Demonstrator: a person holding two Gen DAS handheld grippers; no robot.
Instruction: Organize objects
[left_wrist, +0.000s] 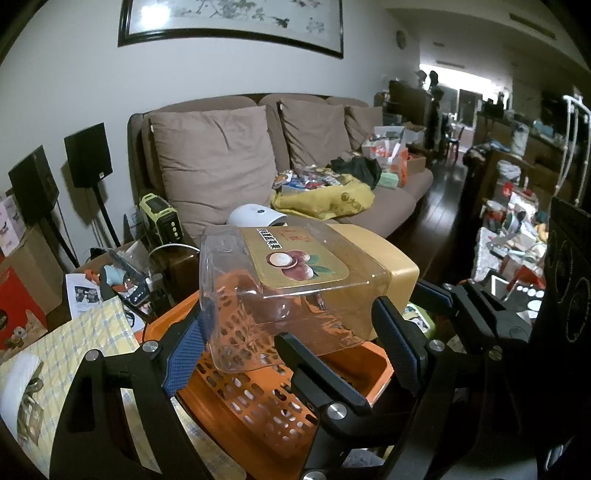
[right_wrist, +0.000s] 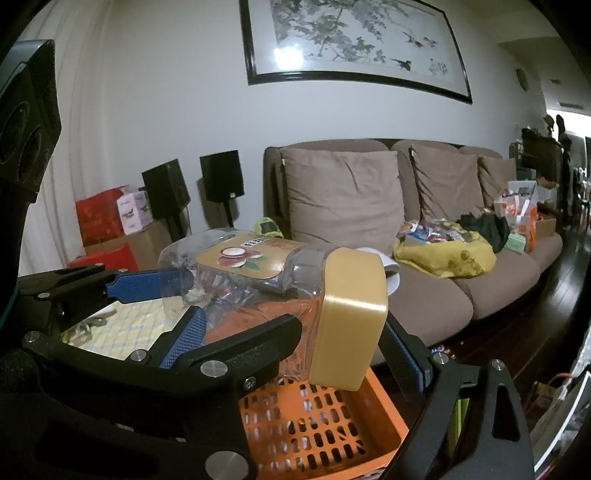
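A clear plastic jar (left_wrist: 280, 295) with a tan lid (right_wrist: 351, 317) is lying on its side, held in the air over an orange perforated basket (left_wrist: 258, 398). The left gripper (left_wrist: 291, 328) is clenching the jar's clear body, its blue-padded fingers (left_wrist: 184, 354) pressing the walls from 9 and 3 o'clock in the left wrist view, with the jar's base end reaching toward 6 o'clock between them. In that view the lid is pointing toward 2 o'clock, and a second black jaw is crossing under the jar at 5 o'clock.

The right gripper (right_wrist: 291, 339) is gripping the lid end: in the right wrist view the lid is sitting between its fingers, one pad at 8 o'clock of the lid and the other at 4 o'clock. The jar's gold fruit label (right_wrist: 243, 258) is facing up. The basket is sitting directly below, at 6 o'clock, beside a yellow checked cloth (left_wrist: 74, 343). A brown sofa (right_wrist: 424, 288) is filling the background at 12 to 2 o'clock.
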